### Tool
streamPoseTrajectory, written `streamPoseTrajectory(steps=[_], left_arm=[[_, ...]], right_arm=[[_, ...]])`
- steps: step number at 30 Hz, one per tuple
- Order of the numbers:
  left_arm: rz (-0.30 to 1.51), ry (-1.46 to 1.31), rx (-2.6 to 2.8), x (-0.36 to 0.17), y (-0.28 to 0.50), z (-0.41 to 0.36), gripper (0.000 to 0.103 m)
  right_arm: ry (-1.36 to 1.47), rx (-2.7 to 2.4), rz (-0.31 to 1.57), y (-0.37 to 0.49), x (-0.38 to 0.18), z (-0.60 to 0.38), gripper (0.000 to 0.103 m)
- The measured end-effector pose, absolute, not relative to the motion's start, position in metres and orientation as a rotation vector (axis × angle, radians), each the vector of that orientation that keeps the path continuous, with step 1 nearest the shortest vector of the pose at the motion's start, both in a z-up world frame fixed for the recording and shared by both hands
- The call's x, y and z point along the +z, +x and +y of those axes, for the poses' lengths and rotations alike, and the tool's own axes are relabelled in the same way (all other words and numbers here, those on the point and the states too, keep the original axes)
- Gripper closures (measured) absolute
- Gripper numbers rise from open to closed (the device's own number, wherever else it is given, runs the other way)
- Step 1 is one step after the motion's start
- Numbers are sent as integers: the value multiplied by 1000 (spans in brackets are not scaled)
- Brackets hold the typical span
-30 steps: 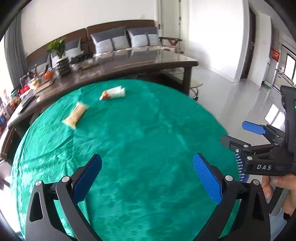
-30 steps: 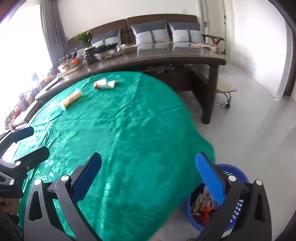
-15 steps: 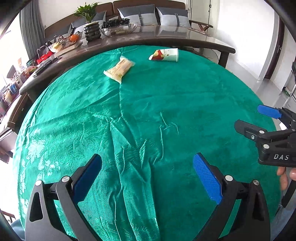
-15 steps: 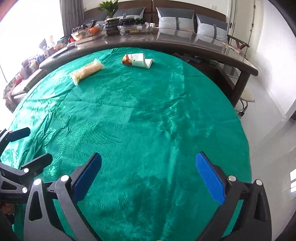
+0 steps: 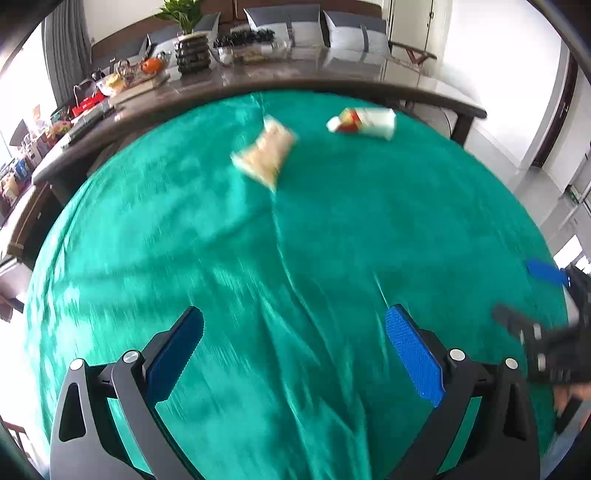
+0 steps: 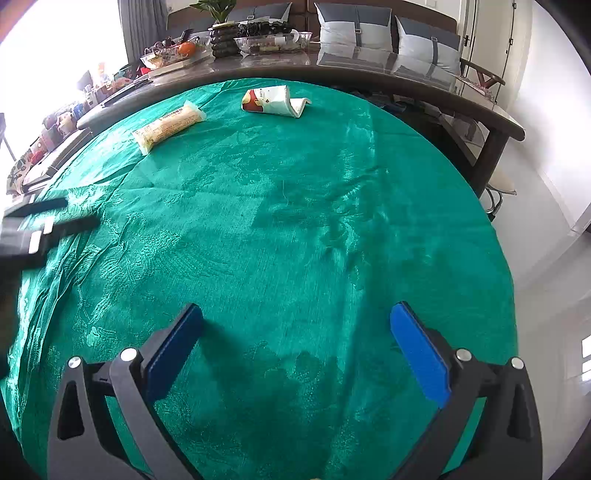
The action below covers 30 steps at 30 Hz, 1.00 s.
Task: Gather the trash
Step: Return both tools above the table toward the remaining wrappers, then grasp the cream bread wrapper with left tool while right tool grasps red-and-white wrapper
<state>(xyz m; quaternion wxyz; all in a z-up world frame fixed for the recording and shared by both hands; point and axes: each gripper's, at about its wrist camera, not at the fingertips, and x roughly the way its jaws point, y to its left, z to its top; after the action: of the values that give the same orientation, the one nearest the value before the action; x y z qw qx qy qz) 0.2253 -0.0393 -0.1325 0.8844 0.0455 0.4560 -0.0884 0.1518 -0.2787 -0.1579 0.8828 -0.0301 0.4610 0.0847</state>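
Two pieces of trash lie at the far side of the round green-clothed table (image 6: pixel 332 206): a yellowish snack packet (image 5: pixel 265 155) (image 6: pixel 168 123) and, to its right, a crumpled white wrapper with red print (image 5: pixel 364 122) (image 6: pixel 275 101). My left gripper (image 5: pixel 293 334) is open over the near half of the cloth, empty, with the packet straight ahead of it. My right gripper (image 6: pixel 295 332) is open and empty too, low over the near cloth. Each gripper shows blurred at the edge of the other's view, the right gripper (image 5: pixel 546 295) and the left gripper (image 6: pixel 40 218).
A long dark table (image 6: pixel 369 72) curves behind the round one, carrying a potted plant (image 6: pixel 218 26), bowls and fruit. Grey cushions (image 6: pixel 354 18) line a sofa at the wall. A stool (image 6: pixel 498 188) stands on the white floor at right.
Both grippers swung away from the blue basket on the floor and moved forward over the table toward the two wrappers, which now look nearer. The left wrist view is motion-blurred. Both jaws stayed open.
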Motion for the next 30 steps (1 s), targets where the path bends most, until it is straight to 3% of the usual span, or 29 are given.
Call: streamPoseTrajectory(steps=[9,16,19,20,21,22,24,26,28,29,30], left_arm=[[1008,135,-224,-135,363,-34,6],[1015,185,-289,-147,383,-47,22],[992,191,-317,-145,383,-49,43],[987,194,-320,-144,382,-50,59],[982,200,-317,-142,383,-51,78],[983,199,-318,-141,383,-51,81],[984,170,-320,-138,382,-47,84],[983,143,-315,-136,378,-41,84],[985,118,-308,-134,368,-33,84],[989,109,-305,-134,363,-30,84],[995,97,-301,-133,356,-25,84]], right_arm=[[-29,237,960,160,-154,-285,5],[-204,329,894,257,-129,-285,5],[-305,403,859,299,-123,-262,5],[-336,420,851,311,-122,-255,5],[-366,431,845,323,-122,-246,9],[-393,442,844,335,-122,-238,12],[-423,459,854,351,-124,-227,29],[-440,476,867,364,-126,-219,35],[-445,491,893,369,-129,-215,57],[-428,498,912,371,-129,-215,77],[-416,498,914,368,-129,-215,88]])
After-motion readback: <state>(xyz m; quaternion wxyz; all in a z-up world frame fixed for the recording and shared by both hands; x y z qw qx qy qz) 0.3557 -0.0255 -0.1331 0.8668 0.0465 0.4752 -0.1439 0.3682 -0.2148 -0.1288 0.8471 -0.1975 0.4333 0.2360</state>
